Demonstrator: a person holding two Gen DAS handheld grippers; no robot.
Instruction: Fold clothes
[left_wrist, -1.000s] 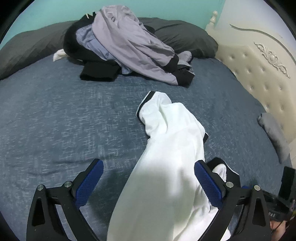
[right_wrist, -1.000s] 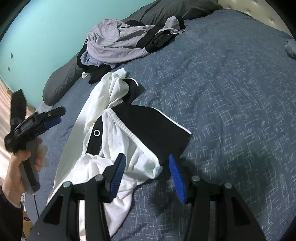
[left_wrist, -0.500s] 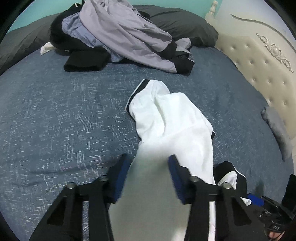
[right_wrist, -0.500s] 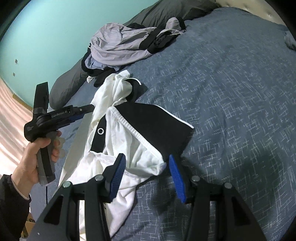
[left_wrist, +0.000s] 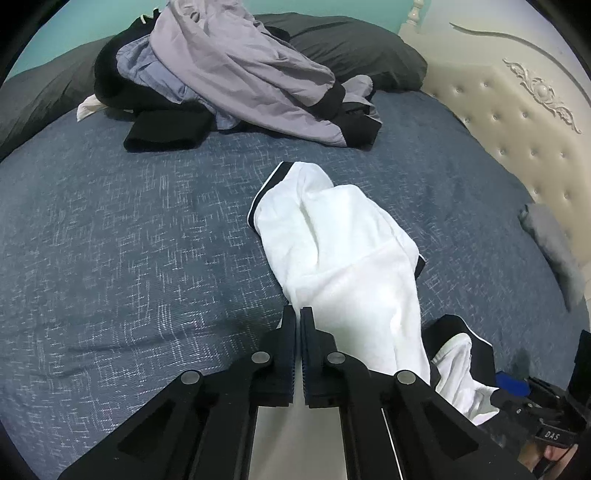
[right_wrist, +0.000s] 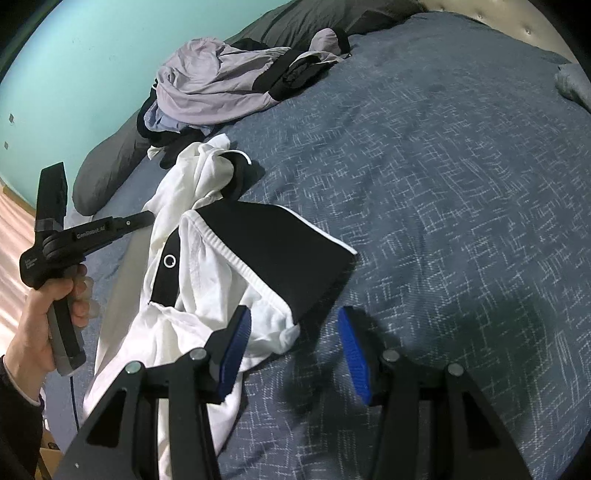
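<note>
Blue-grey bedspread (left_wrist: 129, 240) covers the whole bed, with a teal wall behind and a cream tufted headboard (left_wrist: 517, 122) off to one side. Using the white garment with black trim (left_wrist: 351, 258) as the landmark: it lies stretched across the middle of the bedspread. Beyond it, up by the dark pillows (left_wrist: 354, 51), sits a heap of lilac and black clothes (left_wrist: 240, 74). At its near end the left gripper (left_wrist: 298, 325) has its blue pads pressed together on the white fabric's edge, cloth running down between the jaws. At its black-panelled end, the right gripper (right_wrist: 293, 343) is spread about halfway, pinching nothing, with the white hem just inside its left pad. A small grey cloth (left_wrist: 550, 243) lies past the garment, near the headboard.
</note>
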